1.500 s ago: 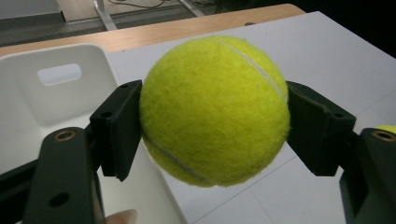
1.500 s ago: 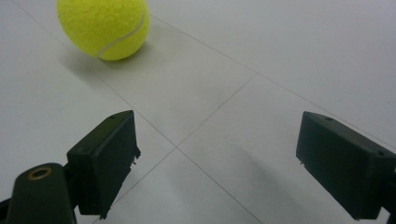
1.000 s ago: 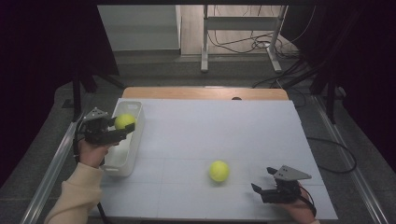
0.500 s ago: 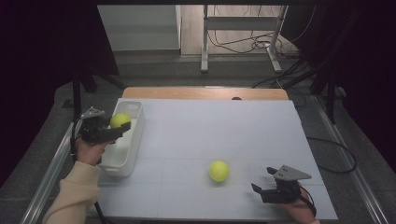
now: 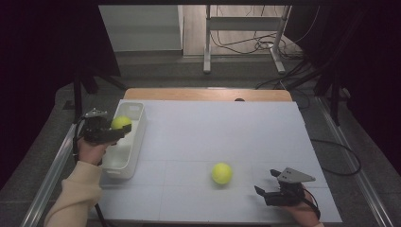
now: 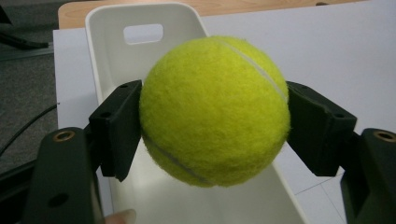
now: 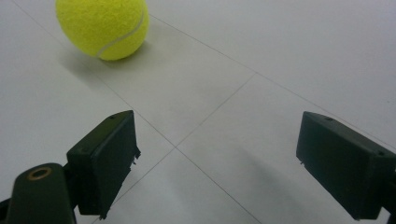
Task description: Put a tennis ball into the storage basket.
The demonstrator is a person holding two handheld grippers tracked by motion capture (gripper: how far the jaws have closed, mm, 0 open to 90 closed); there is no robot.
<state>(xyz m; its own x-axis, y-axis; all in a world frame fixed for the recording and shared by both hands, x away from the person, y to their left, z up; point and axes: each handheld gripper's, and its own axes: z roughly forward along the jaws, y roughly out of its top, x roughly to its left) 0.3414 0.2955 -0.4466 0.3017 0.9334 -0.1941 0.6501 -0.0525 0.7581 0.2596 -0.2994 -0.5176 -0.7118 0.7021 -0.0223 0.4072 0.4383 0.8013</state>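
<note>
A yellow tennis ball (image 6: 212,109) sits between the pads of my left gripper (image 5: 118,131), which is shut on it. The ball hangs just above the white bin (image 5: 124,160) at the table's left edge; in the left gripper view the bin's inside (image 6: 109,51) lies below it with nothing else to be seen in it. A second tennis ball (image 5: 222,173) rests on the white tabletop, front of centre. My right gripper (image 5: 265,185) stands open near the front right edge. Nothing lies between its jaws, and that second ball (image 7: 102,25) lies ahead to its left.
The white table surface (image 5: 227,127) stretches between the bin and the right gripper. A wooden strip (image 5: 208,94) runs along its far edge. Metal rails flank the table, and cables and a stand's legs (image 5: 246,42) lie on the floor beyond.
My left gripper has shifted very slightly to the left with the ball still in it. The right gripper and the loose ball have kept still.
</note>
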